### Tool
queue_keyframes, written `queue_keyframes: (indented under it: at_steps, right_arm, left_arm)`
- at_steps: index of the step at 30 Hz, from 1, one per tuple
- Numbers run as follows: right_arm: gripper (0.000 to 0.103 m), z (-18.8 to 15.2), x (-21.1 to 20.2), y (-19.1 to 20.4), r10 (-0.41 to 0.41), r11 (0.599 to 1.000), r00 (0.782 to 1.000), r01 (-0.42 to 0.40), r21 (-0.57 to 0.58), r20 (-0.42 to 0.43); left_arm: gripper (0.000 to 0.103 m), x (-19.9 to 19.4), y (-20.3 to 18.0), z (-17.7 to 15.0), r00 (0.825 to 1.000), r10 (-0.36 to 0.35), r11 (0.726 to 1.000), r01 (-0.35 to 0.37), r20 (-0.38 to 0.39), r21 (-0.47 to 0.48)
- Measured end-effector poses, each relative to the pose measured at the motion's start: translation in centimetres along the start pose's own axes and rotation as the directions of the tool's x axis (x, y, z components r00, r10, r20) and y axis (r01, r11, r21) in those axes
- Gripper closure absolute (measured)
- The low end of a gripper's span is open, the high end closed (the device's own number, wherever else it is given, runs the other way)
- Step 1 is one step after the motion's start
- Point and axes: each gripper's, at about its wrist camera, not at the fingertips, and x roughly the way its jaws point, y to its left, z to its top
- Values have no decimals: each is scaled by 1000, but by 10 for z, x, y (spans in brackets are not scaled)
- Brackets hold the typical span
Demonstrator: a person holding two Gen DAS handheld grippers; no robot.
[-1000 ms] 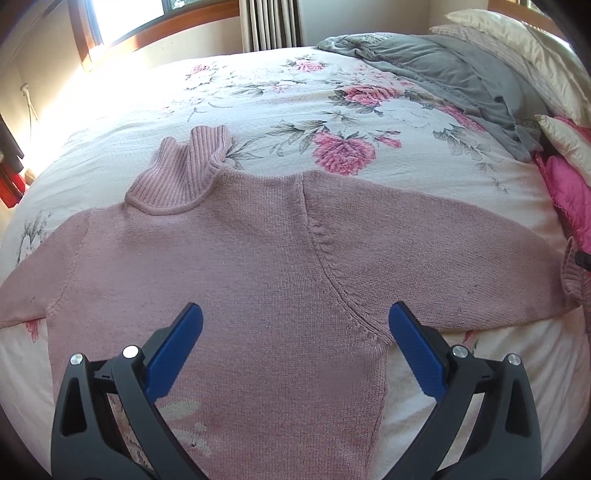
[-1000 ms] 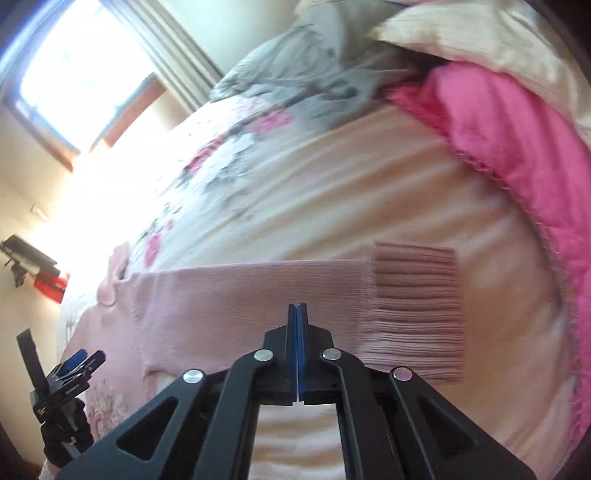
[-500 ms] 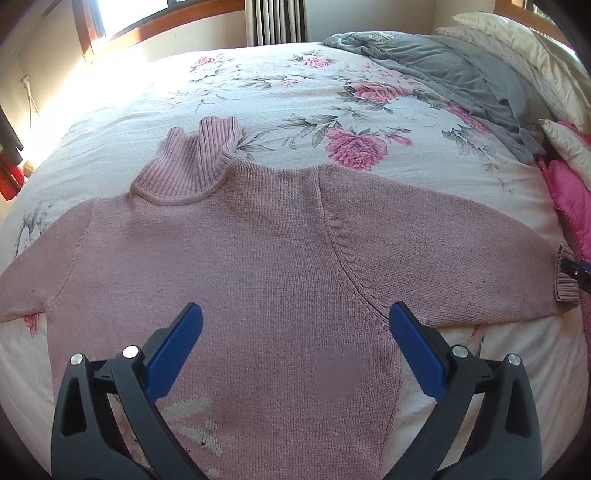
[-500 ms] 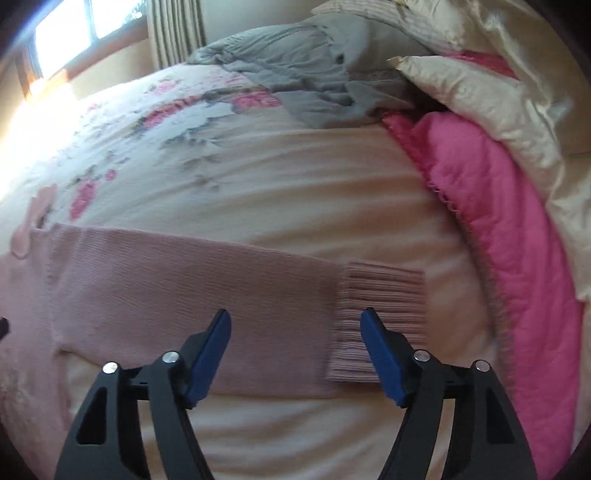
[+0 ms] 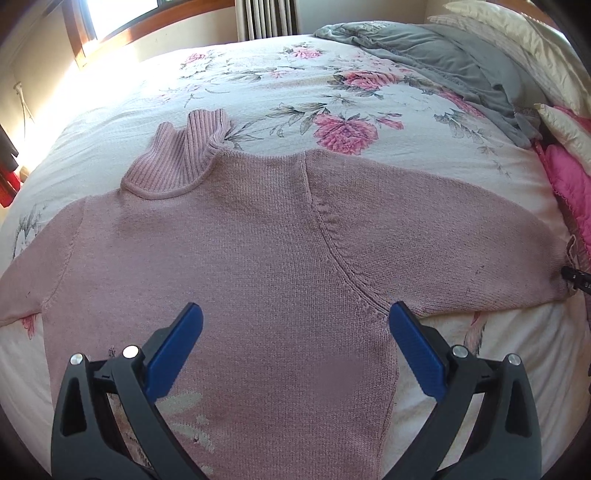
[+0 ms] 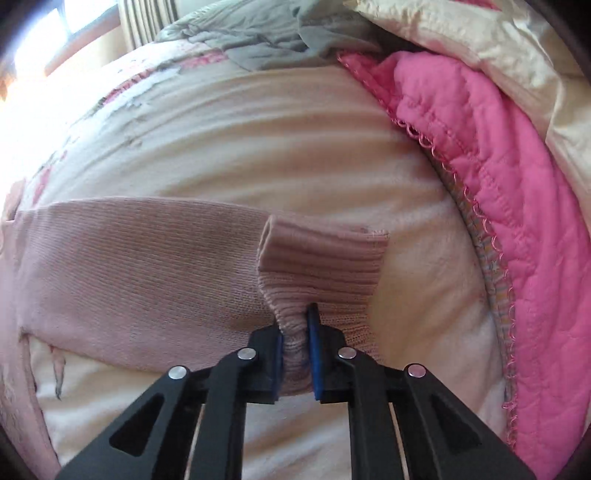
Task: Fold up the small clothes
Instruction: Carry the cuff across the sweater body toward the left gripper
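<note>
A pale pink knit turtleneck sweater lies flat on the flowered bedspread, collar toward the far side and both sleeves spread out. My left gripper hovers open above the sweater's body, blue pads wide apart, nothing between them. In the right wrist view the right sleeve runs in from the left and ends in a ribbed cuff. My right gripper is shut on the near edge of that cuff, which bunches up between the pads. A black tip of the right gripper shows at the sleeve end in the left wrist view.
A bright pink quilted blanket lies just right of the cuff, with cream pillows behind it. A grey blanket is heaped at the far right of the bed. A window and a radiator stand beyond the bed.
My right gripper opened half a second ago, moved down onto the cuff and has closed on it, puckering the knit. The left gripper stays open above the sweater, shifted slightly.
</note>
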Motion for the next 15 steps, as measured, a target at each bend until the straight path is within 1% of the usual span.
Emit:
queue_keyframes:
  at_steps: [2, 4, 6, 7, 8, 9, 10, 11, 14, 15]
  right_arm:
    - [92, 0, -23, 8, 88, 996, 995, -89, 2, 40]
    - [92, 0, -43, 18, 171, 985, 983, -171, 3, 75]
    - [93, 2, -55, 34, 297, 955, 951, -298, -1, 89]
    - [95, 8, -56, 50, 345, 938, 934, -345, -14, 92]
    - [96, 8, -58, 63, 398, 917, 913, -398, -23, 90]
    - [96, 9, -58, 77, 458, 889, 885, -457, -33, 81]
    - [96, 9, -58, 94, 500, 866, 863, -498, -41, 73]
    - [96, 10, -55, 111, 537, 844, 842, -534, -53, 58]
    - [96, 10, -46, 166, 585, 809, 811, -582, -79, 17]
    - [96, 7, -44, 181, 611, 789, 791, -609, -75, 3]
  left_arm:
    - [3, -1, 2, 0, 1000, 0, 1000, 0, -1, -4]
    - [3, -3, 4, 0, 1000, 0, 1000, 0, 2, -4]
    - [3, -5, 5, 0, 1000, -1, 1000, 1, 4, -3]
    - [4, -7, 6, 1, 1000, -2, 1000, 2, 7, -5]
    - [3, -8, 7, 2, 1000, -3, 1000, 3, 8, -9]
    - [3, -9, 9, 3, 1000, -5, 1000, 6, 10, -14]
    - [3, -10, 11, 4, 1000, -9, 1000, 10, 11, -21]
    - [3, -11, 12, 5, 1000, -15, 999, 15, 10, -29]
    - [3, -13, 20, 10, 999, -38, 997, 38, 6, -68]
    - [3, -13, 23, 11, 999, -43, 996, 43, 5, -79]
